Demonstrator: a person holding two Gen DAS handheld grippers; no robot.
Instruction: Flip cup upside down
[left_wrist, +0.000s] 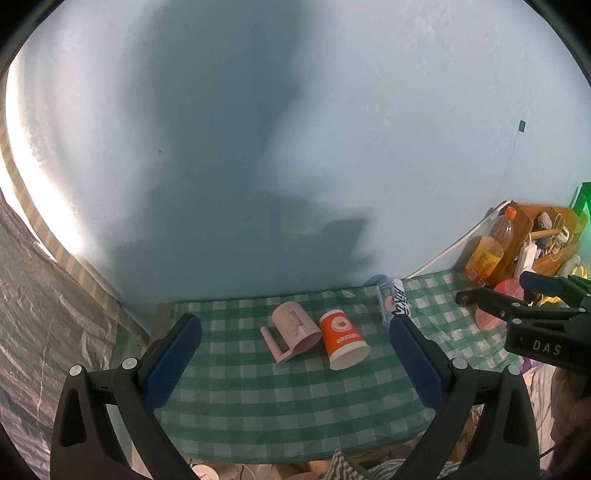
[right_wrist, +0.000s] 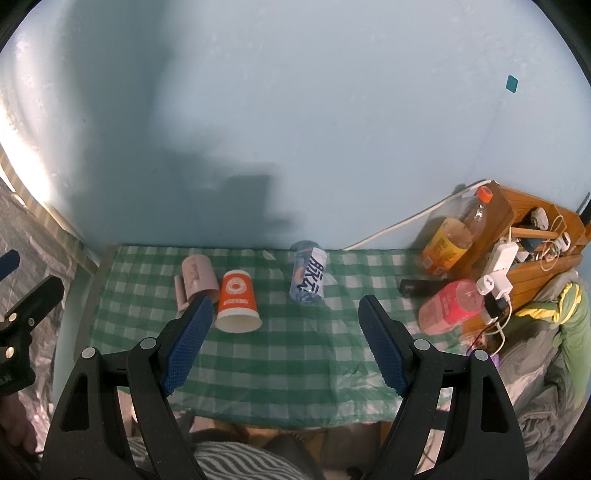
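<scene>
An orange paper cup (left_wrist: 343, 339) stands upside down, wide white rim on the green checked cloth (left_wrist: 280, 402); it also shows in the right wrist view (right_wrist: 236, 301). A pink handled mug (left_wrist: 293, 328) lies on its side just left of it, also in the right wrist view (right_wrist: 197, 280). A blue and white cup (left_wrist: 393, 301) lies at the back right (right_wrist: 308, 277). My left gripper (left_wrist: 295, 325) is open and empty, above the near part of the table. My right gripper (right_wrist: 286, 304) is open and empty, and its side shows at the right edge of the left wrist view.
An orange-capped drink bottle (right_wrist: 450, 236), a pink bottle (right_wrist: 448, 306), a wooden box (right_wrist: 535, 240) with chargers and cables crowd the right end. A pale blue wall (right_wrist: 295, 110) backs the table. The table's left edge (right_wrist: 96, 280) drops to a grey floor.
</scene>
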